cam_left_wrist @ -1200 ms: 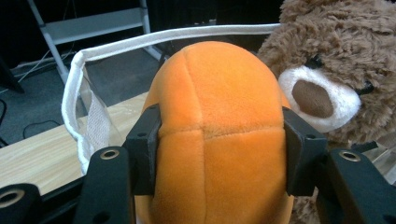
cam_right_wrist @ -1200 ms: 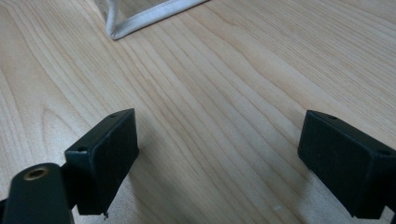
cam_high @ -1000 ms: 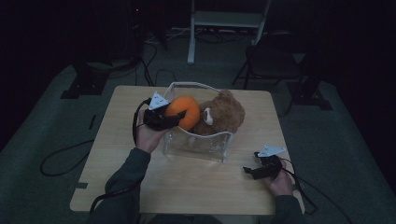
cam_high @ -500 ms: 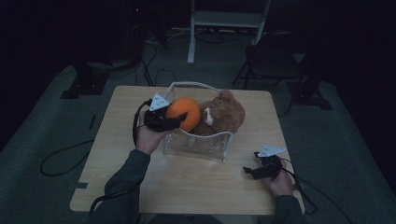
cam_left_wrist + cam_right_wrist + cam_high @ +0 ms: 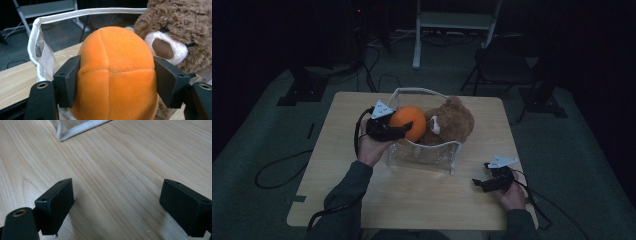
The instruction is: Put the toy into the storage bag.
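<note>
left gripper [image 5: 115,82] opening, pads touching orange plush [image 5: 116,75]; right gripper [image 5: 120,207] wide

My left gripper [image 5: 116,82]: jaws have just been opening, orange plush ball [image 5: 116,75] between them. Pads [image 5: 68,80] now lie along ball's sides, ball bulging past them, at clear basket's [image 5: 424,155] left end beside brown teddy bear [image 5: 452,120]. Whether pads press, cannot tell. No other shift visible in dim high view.

Dark grey-green sleeves [image 5: 343,192]. Each black tool [image 5: 398,131] carries a grey three-cornered plate [image 5: 381,109], blocky square pads [image 5: 67,80], and a trailing cable [image 5: 329,212].
</note>
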Motion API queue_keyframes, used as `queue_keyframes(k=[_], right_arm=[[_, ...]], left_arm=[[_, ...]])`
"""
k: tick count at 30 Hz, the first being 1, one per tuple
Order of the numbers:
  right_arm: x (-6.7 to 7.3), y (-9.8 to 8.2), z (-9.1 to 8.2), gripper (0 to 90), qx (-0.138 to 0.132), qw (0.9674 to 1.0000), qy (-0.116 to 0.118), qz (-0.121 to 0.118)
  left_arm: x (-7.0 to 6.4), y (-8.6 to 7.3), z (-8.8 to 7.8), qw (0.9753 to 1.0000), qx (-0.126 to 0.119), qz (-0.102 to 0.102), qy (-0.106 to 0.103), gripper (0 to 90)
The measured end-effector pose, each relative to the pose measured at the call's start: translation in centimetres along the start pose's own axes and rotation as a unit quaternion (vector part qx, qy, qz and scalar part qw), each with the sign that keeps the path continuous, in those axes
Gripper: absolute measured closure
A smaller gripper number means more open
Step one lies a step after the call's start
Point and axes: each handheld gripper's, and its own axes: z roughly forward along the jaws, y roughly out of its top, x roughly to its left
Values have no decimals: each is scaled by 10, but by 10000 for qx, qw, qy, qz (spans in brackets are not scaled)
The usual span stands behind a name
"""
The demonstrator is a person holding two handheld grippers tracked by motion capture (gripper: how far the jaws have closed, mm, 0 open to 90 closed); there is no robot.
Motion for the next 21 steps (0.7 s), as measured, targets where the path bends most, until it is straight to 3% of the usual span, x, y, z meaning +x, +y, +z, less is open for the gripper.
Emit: queue_keyframes(k=[14, 21], right_arm=[[0, 0, 0, 114, 0, 10000, 2, 1], [0, 0, 0, 114, 3, 10000, 0, -1]], left_arm=[[3, -3, 0, 9999, -51, -142, -81, 244], [9, -3, -5, 9996, -58, -264, 33, 280]])
